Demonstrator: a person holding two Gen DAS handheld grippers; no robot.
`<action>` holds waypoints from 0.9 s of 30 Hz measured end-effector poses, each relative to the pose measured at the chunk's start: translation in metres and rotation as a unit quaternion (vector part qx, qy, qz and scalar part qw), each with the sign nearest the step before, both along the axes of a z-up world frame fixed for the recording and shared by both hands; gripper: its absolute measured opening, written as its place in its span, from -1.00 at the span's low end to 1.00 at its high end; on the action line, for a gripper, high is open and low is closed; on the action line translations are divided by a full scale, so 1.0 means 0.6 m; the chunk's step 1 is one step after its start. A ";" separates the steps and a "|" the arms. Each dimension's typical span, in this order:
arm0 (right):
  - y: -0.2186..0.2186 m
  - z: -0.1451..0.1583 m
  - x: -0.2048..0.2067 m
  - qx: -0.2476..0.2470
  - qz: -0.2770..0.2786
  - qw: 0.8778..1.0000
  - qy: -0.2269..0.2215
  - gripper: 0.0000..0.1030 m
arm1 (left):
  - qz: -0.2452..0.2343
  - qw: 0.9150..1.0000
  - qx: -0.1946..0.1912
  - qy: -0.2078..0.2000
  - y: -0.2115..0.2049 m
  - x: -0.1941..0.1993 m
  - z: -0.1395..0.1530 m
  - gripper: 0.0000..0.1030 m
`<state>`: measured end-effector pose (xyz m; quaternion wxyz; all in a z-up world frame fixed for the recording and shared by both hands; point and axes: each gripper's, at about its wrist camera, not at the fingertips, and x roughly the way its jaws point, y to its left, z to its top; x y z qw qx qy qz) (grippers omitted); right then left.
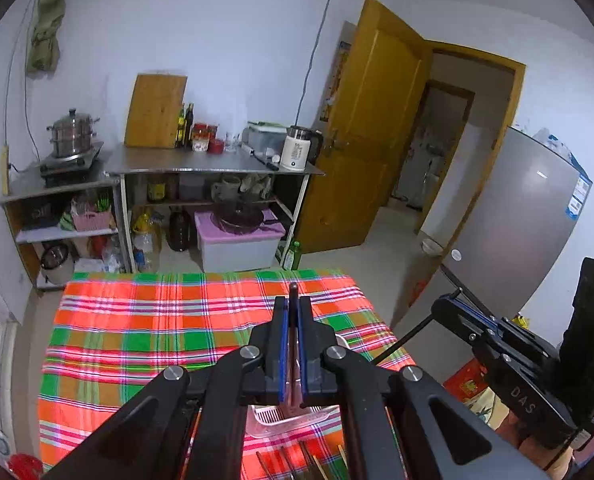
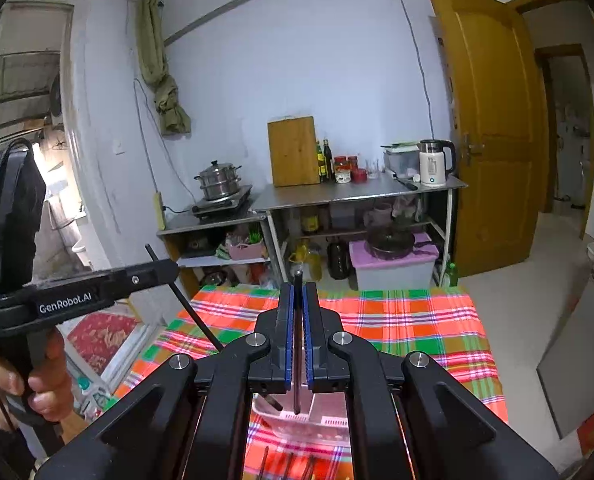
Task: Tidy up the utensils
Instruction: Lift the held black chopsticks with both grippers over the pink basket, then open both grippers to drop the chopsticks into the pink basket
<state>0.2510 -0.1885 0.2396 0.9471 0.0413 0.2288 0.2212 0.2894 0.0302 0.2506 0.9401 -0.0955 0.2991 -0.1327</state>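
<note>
My left gripper point(image 1: 293, 308) is shut on a dark chopstick point(image 1: 293, 292) that stands between the blue pads, tip up. It hangs above a clear pink-tinted plastic basket point(image 1: 285, 420) on the plaid tablecloth point(image 1: 145, 332). My right gripper point(image 2: 298, 296) is shut on another dark chopstick point(image 2: 297, 344), its lower end reaching down into the same basket point(image 2: 321, 420). The right gripper also shows at the right of the left wrist view point(image 1: 449, 304), holding its chopstick point(image 1: 405, 340). The left gripper shows in the right wrist view point(image 2: 165, 270). Several more chopsticks point(image 1: 309, 460) lie on the cloth in front of the basket.
The table's far edge point(image 1: 209, 276) faces steel kitchen shelves point(image 1: 213, 168) with a steamer pot point(image 1: 71, 132), cutting board, bottles and kettle point(image 1: 297, 148). A purple-lidded bin point(image 1: 237, 240) stands on the floor. A wooden door point(image 1: 369, 128) and a grey fridge point(image 1: 529, 216) are to the right.
</note>
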 end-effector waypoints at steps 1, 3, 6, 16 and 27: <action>0.004 -0.008 0.008 -0.001 -0.001 1.000 0.003 -0.92 | 0.001 1.000 -0.004 0.005 0.002 0.010 -0.012 -0.92; 0.009 -0.028 0.023 -0.002 -0.001 1.000 0.014 -0.92 | 0.004 1.000 -0.009 0.016 0.005 0.031 -0.038 -0.92; 0.015 -0.068 0.048 0.000 -0.002 0.999 0.036 -0.92 | 0.006 0.999 -0.020 0.036 0.013 0.059 -0.083 -0.92; 0.017 -0.150 0.093 0.003 0.003 0.996 0.092 -0.91 | 0.017 0.997 -0.023 0.075 0.032 0.088 -0.172 -0.91; -0.013 -0.098 0.049 -0.008 -0.014 0.998 0.053 -0.75 | 0.039 0.999 -0.033 -0.010 0.065 0.013 -0.093 -0.51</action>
